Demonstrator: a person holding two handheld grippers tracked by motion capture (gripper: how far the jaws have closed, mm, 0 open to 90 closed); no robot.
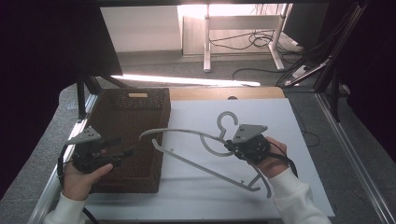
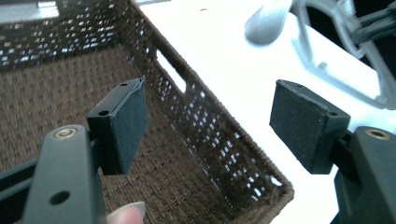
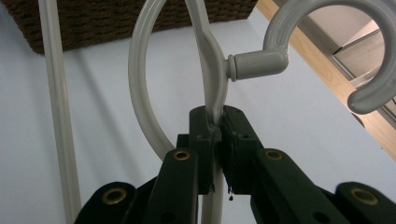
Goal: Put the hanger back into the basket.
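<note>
At the left edge of the white worktop, the person's left hand held the left hand-held gripper over the near left part of a dark brown woven basket, its jaws spread wide and gripping nothing. In the left gripper view the left hand-held gripper looked down across the basket, one black pad above the woven floor inside and the other beyond the side wall with its slot handle, above the worktop; a fingertip was cut off at the bottom edge, and a blurred grey shape at the top right was most likely part of the hanger, hard to make out. In the middle of the high view, a pale grey plastic clothes hanger lay tilted, its left arm end reaching over the basket's right rim and its right end low toward the near edge of the worktop, the hook pointing away from the person. To the right, the person's right hand, in a white sleeve, held the right hand-held gripper clamped on the hanger beside the neck, the grey plate on top hiding much of the grasp. The right gripper view showed the right hand-held gripper with its jaws pressed tight on the thin curved body of the hanger just below the hook, whose outer curve was cut off by the frame; the basket showed at the top, with the worktop beneath.
</note>
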